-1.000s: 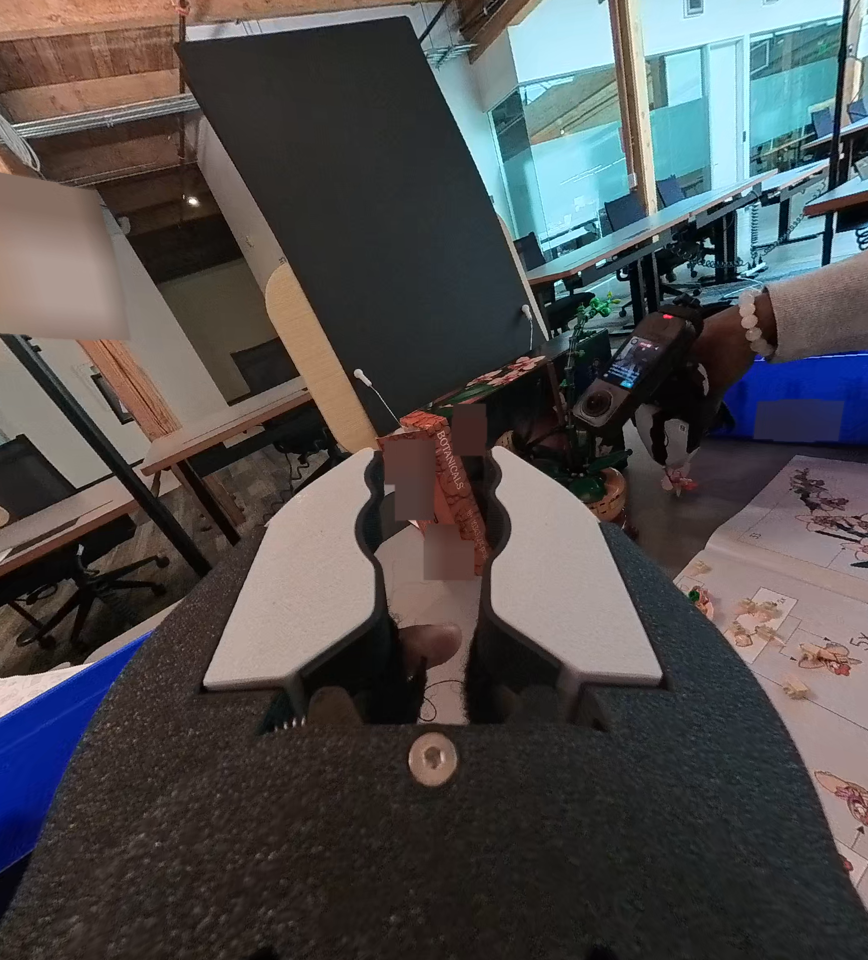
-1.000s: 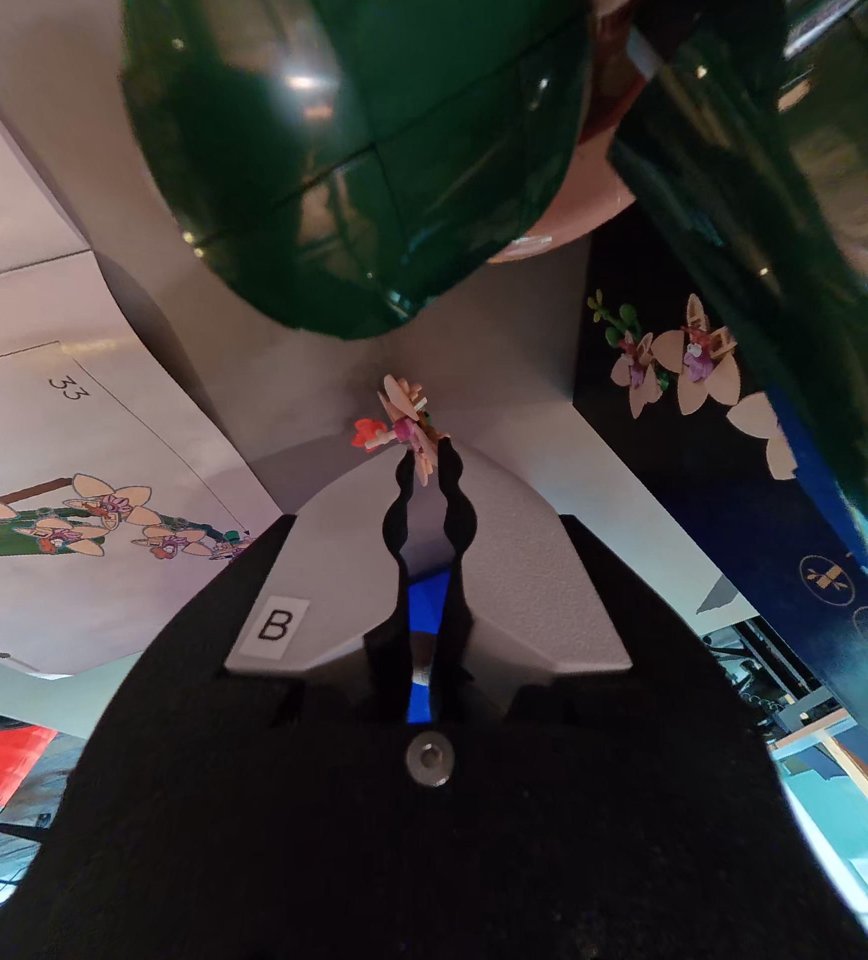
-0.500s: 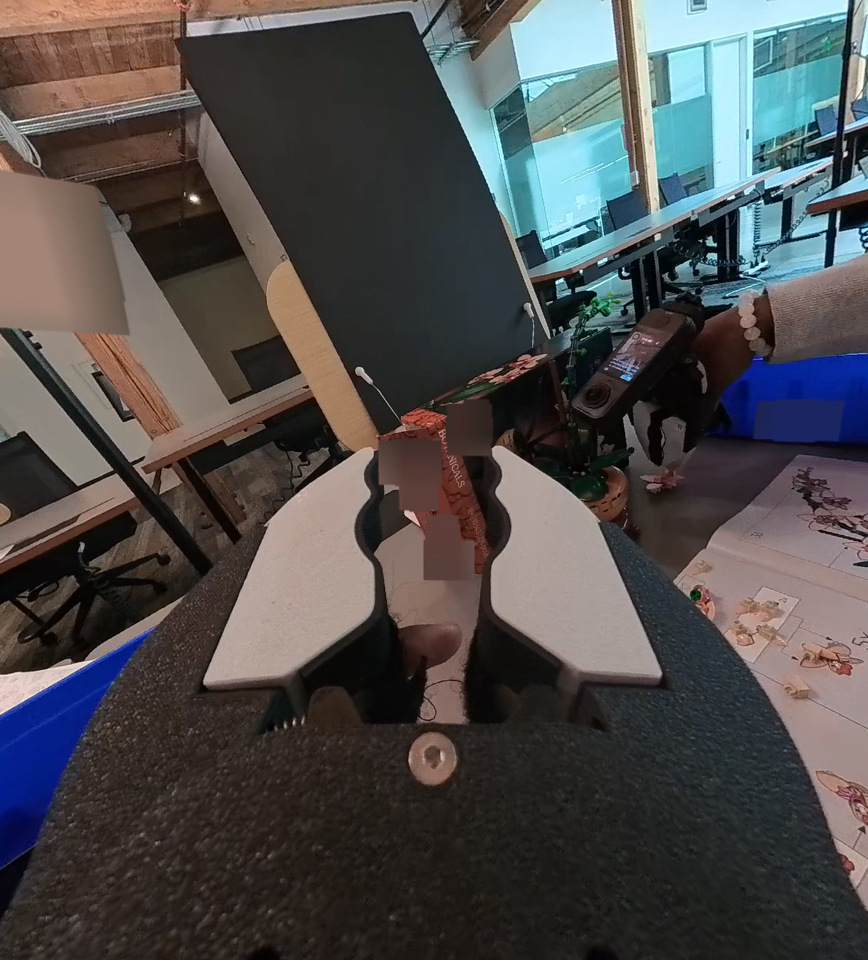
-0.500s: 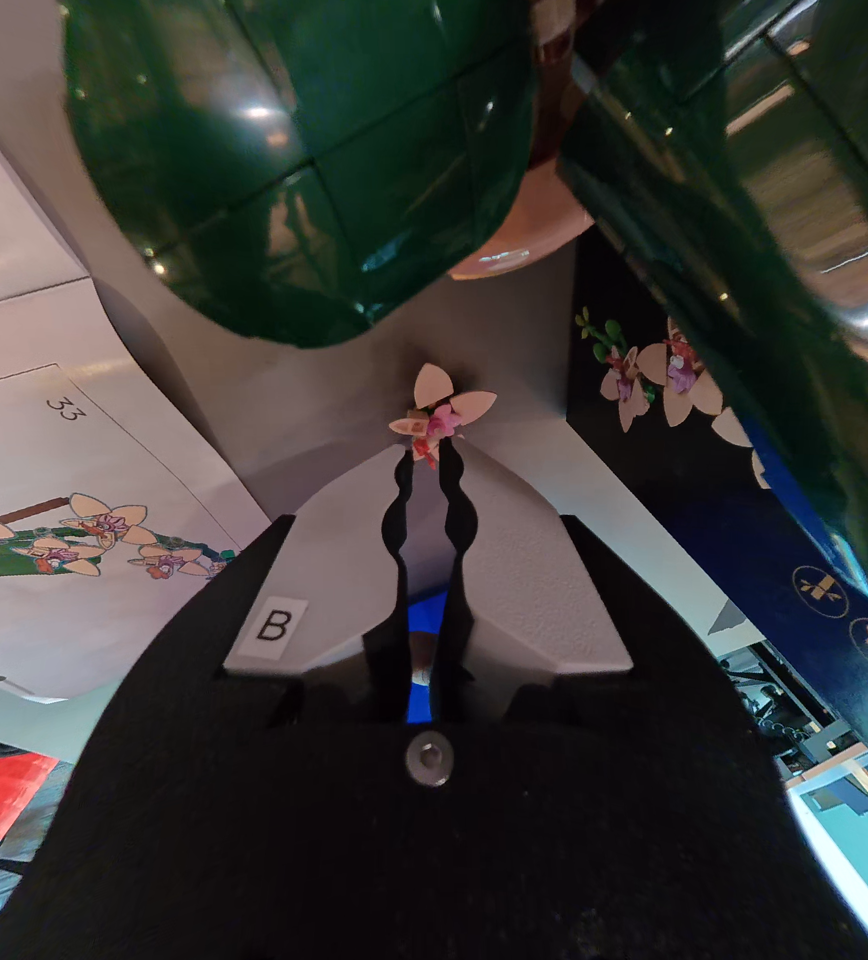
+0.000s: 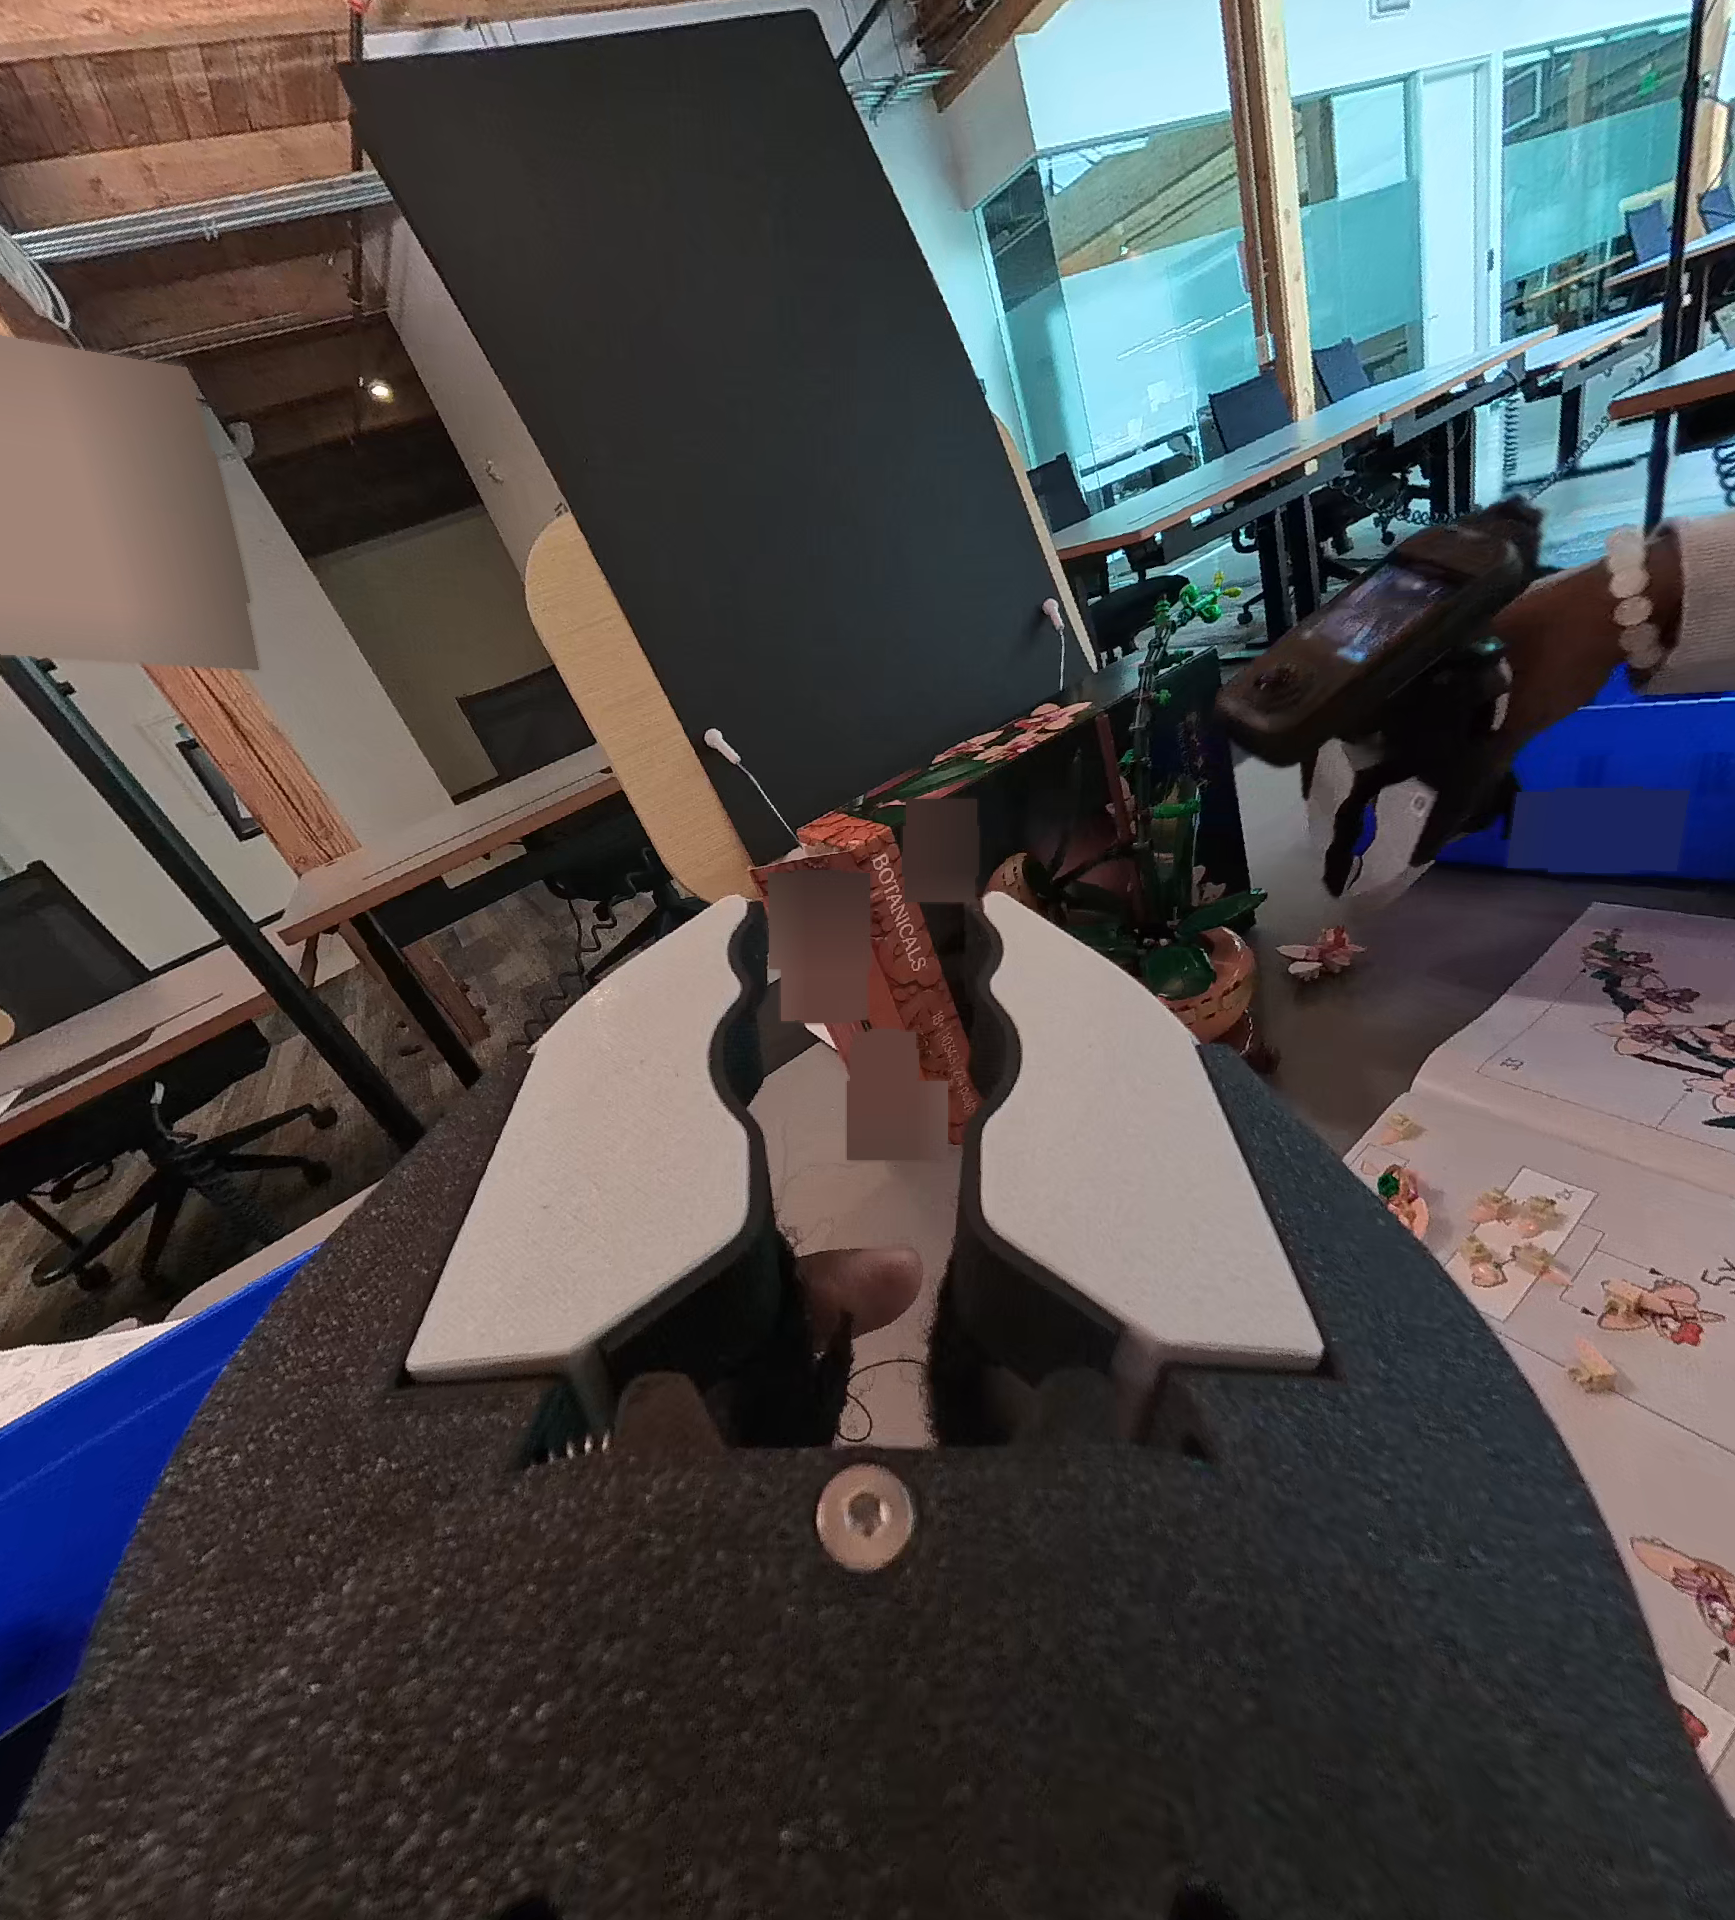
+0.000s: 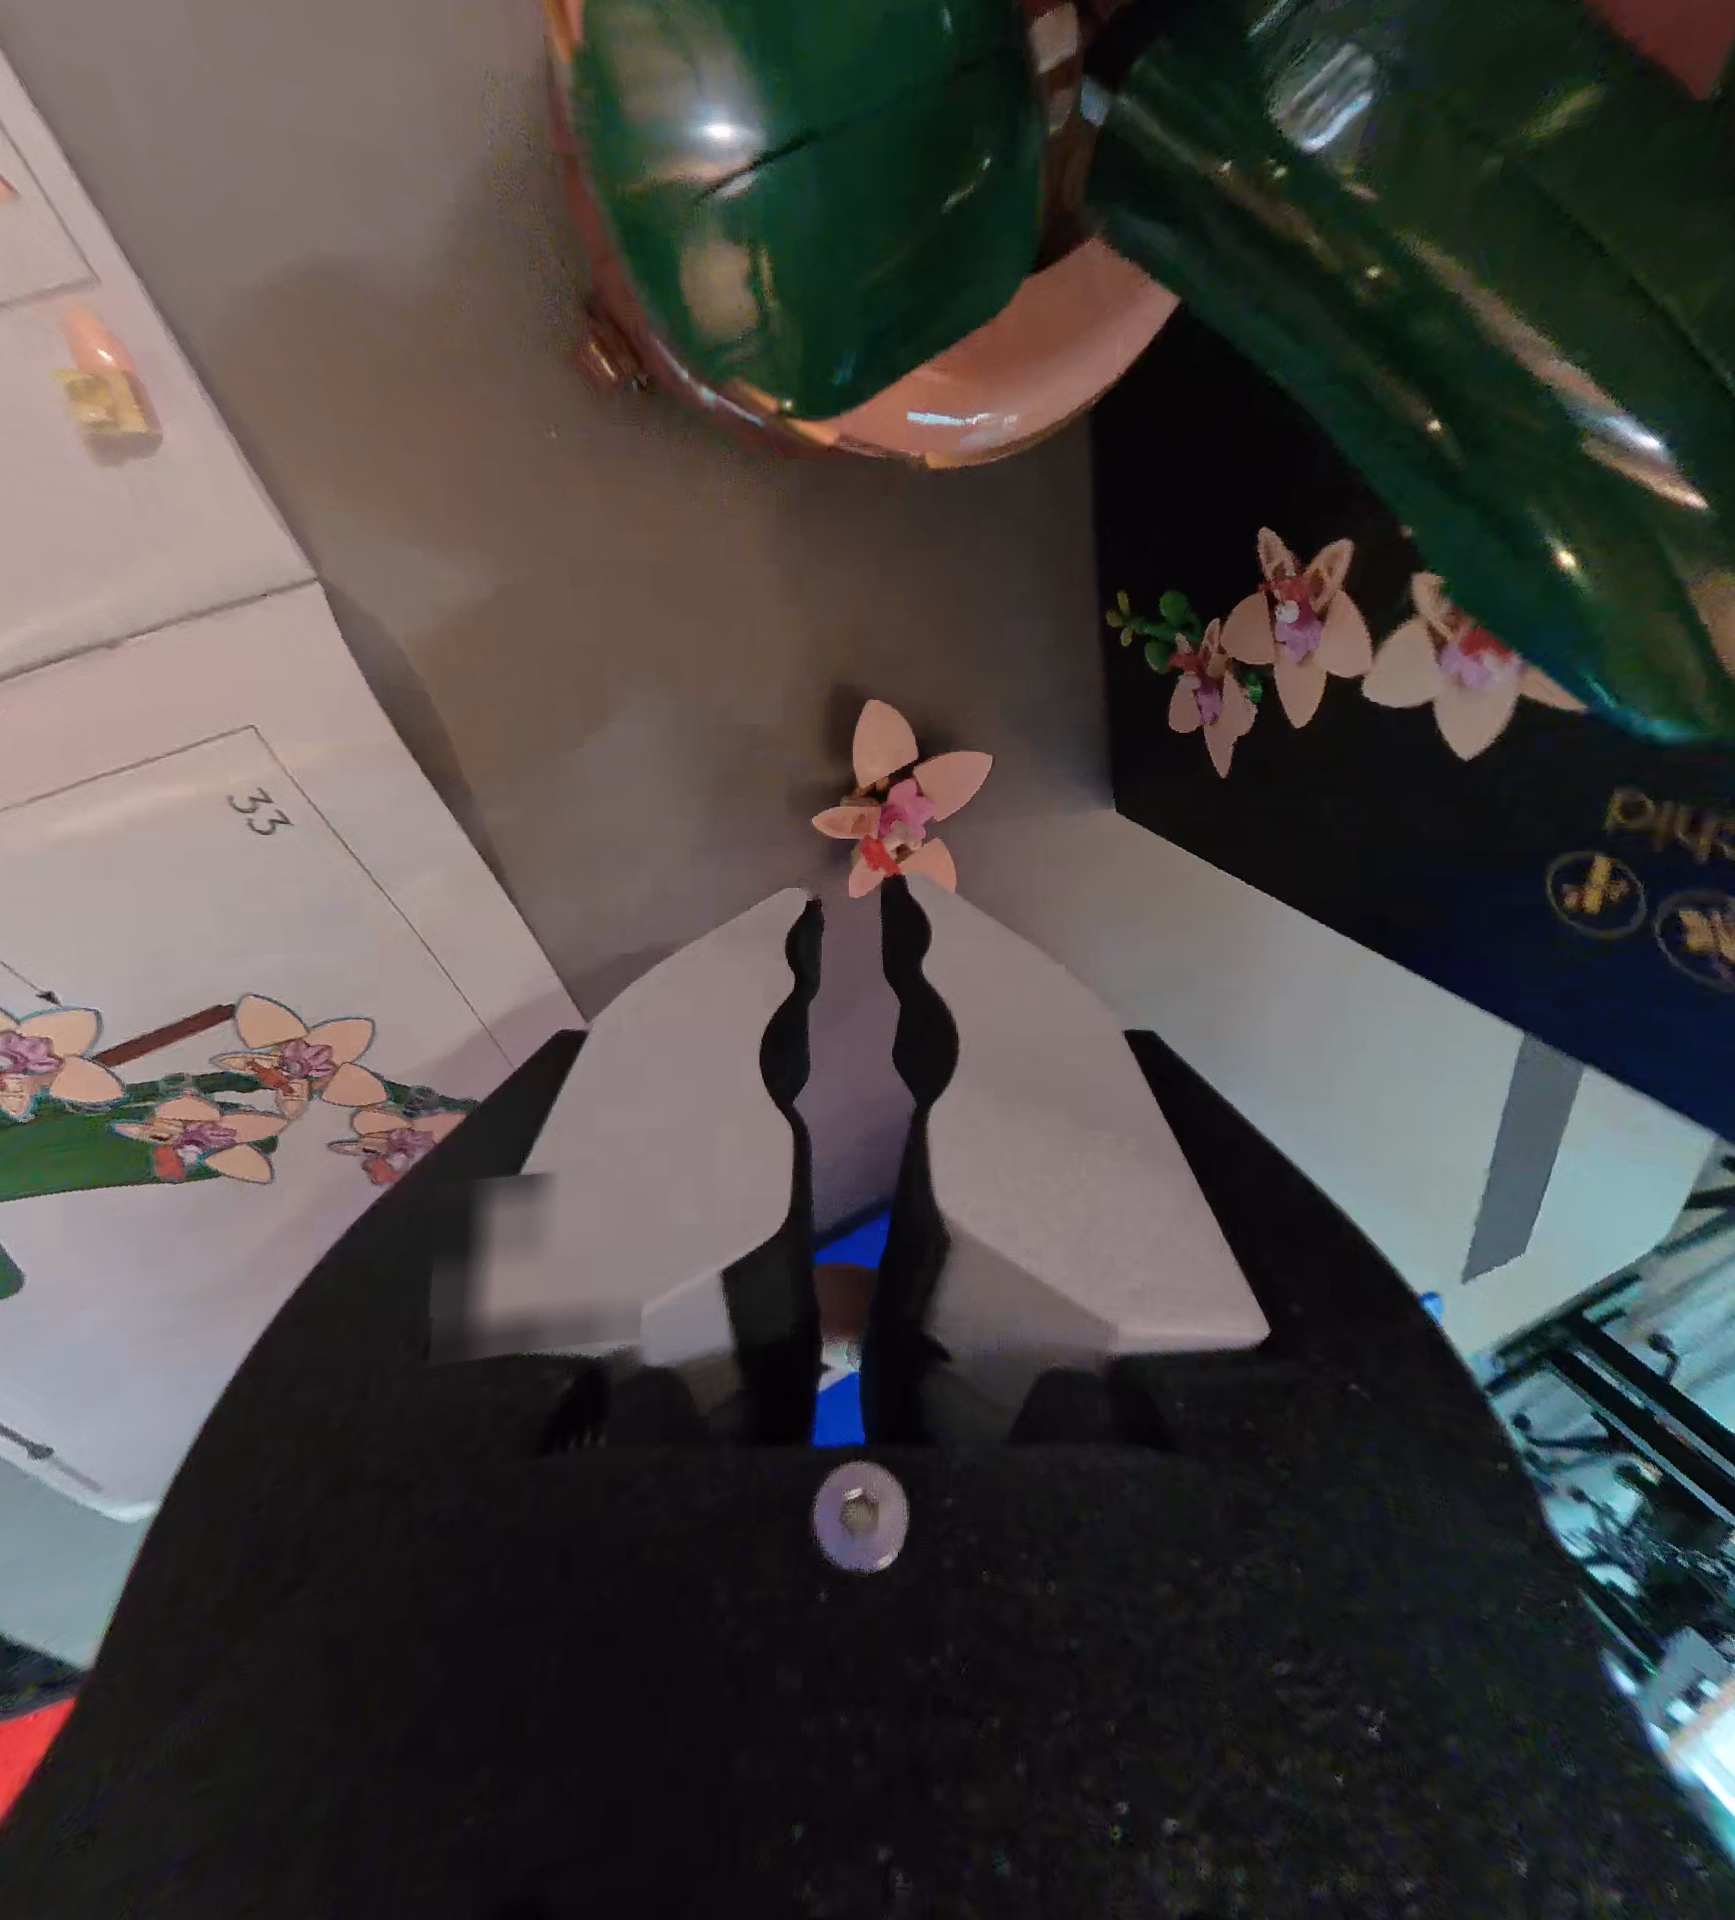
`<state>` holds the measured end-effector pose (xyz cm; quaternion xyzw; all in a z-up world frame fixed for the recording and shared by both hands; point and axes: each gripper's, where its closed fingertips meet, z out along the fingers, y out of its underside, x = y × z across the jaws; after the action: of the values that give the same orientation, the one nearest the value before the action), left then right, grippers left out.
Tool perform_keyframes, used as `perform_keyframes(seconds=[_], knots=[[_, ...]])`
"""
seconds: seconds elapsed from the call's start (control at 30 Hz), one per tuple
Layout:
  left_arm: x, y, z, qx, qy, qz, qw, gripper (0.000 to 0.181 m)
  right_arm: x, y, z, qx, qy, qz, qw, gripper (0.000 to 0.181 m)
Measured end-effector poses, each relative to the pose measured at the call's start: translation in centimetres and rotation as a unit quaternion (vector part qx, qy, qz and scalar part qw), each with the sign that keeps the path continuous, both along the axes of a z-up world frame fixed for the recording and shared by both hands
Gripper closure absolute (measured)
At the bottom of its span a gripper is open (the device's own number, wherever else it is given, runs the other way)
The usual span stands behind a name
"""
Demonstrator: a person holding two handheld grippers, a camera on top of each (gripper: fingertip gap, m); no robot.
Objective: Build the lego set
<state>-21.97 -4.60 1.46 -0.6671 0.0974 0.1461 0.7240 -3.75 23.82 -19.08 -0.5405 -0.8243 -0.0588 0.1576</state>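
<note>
A small lego orchid flower (image 6: 899, 816) with pale pink petals lies on the grey table just beyond my right gripper (image 6: 847, 904), whose jaws stand a narrow gap apart and hold nothing. In the left wrist view the flower (image 5: 1320, 951) lies next to the built lego orchid in its pink pot (image 5: 1206, 971), and the right gripper (image 5: 1372, 873) hangs a little above it. My left gripper (image 5: 865, 914) is open and empty, held off the table and facing the set's boxes.
The open instruction booklet (image 5: 1621, 1143) lies at the right with several small loose pieces (image 5: 1512, 1236) on it. Large green leaves (image 6: 821, 187) hang close over the right gripper. The dark set box (image 6: 1465, 883) stands at the right. A blue bin (image 5: 1673, 769) stands behind. The left gripper's tips are roughly 40 centimeters from the right gripper's.
The right gripper held the flower, turned it, laid it on the table, let go and lifted away. The left gripper has stayed still.
</note>
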Motion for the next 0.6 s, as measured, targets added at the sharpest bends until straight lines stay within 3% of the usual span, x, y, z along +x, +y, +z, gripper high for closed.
perform_keyframes(seconds=[0.13,0.23,0.33,0.43,0.53,0.6], knots=[[0.2,0.1,0.0,0.002,0.002,-0.004,1.0,0.144,0.2,-1.8,2.5,-0.017,0.119,-0.01,0.993,0.165],[0.3,0.4,0.0,0.004,-0.01,-0.007,1.0,0.144,0.4,-4.4,5.7,-0.058,0.256,-0.019,0.965,0.163],[0.9,0.8,0.0,0.003,-0.039,-0.032,0.999,0.145,1.0,-7.9,9.7,-0.134,0.408,-0.016,0.903,0.163],[1.2,1.3,-0.1,0.01,-0.038,-0.039,0.998,0.144,2.1,-11.4,13.0,-0.214,0.533,0.018,0.818,0.16],[1.4,1.9,-0.5,0.014,-0.01,-0.036,0.999,0.142,3.3,-13.7,14.8,-0.266,0.598,0.059,0.754,0.16],[1.7,2.5,-1.3,-0.008,-0.01,-0.042,0.999,0.14,4.0,-14.2,14.9,-0.288,0.611,0.069,0.735,0.159]])
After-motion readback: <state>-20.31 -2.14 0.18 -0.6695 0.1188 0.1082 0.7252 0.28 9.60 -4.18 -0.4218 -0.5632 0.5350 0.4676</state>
